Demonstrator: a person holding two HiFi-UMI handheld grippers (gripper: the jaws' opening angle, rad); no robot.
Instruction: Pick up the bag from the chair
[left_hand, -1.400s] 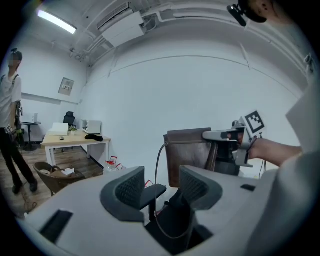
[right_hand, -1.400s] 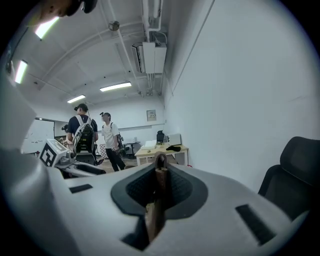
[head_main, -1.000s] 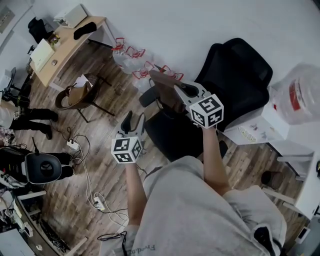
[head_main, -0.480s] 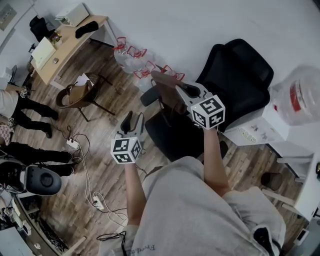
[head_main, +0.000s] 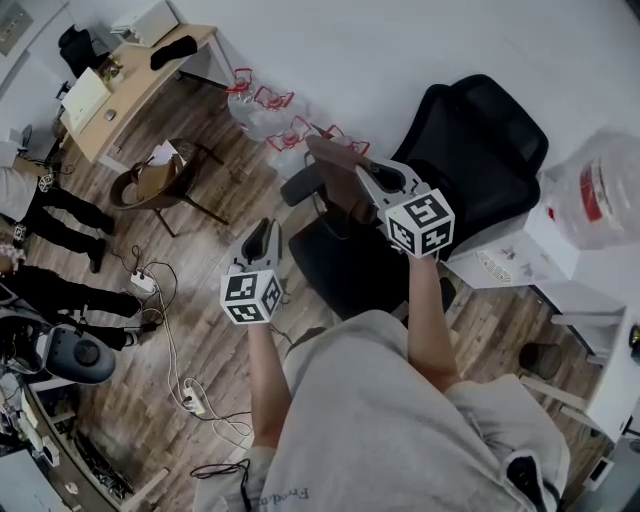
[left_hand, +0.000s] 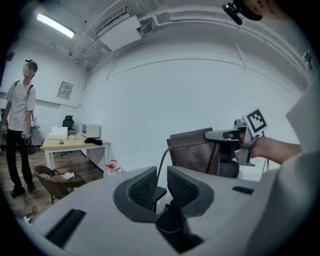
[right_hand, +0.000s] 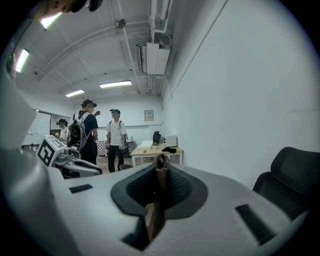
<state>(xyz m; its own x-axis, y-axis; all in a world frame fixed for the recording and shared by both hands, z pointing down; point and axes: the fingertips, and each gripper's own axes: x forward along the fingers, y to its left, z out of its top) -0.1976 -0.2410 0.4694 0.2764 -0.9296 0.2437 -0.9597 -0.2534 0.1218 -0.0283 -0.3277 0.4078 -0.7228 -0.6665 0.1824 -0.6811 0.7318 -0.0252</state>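
A brown leather bag (head_main: 335, 172) hangs in the air over the seat of a black office chair (head_main: 480, 140). My right gripper (head_main: 372, 182) is shut on the bag's brown handle strap (right_hand: 160, 176), which stands pinched between the pads. In the left gripper view the bag (left_hand: 192, 150) hangs from the right gripper (left_hand: 226, 135). My left gripper (head_main: 262, 238) hovers left of the chair over the wood floor. Its jaws stand a narrow gap apart with nothing gripped (left_hand: 161, 177). A thin dark cord from the bag shows through that gap.
A wooden desk (head_main: 130, 75) and a low brown armchair (head_main: 150, 190) stand at the left. Clear water jugs (head_main: 265, 110) sit by the wall. People (head_main: 40, 210) stand at the far left. Cables and a power strip (head_main: 140, 283) lie on the floor. White boxes (head_main: 520, 250) are right of the chair.
Both grippers and the bag have drifted slightly up the view. The left gripper's fingers look closer together. The people at the left have shifted.
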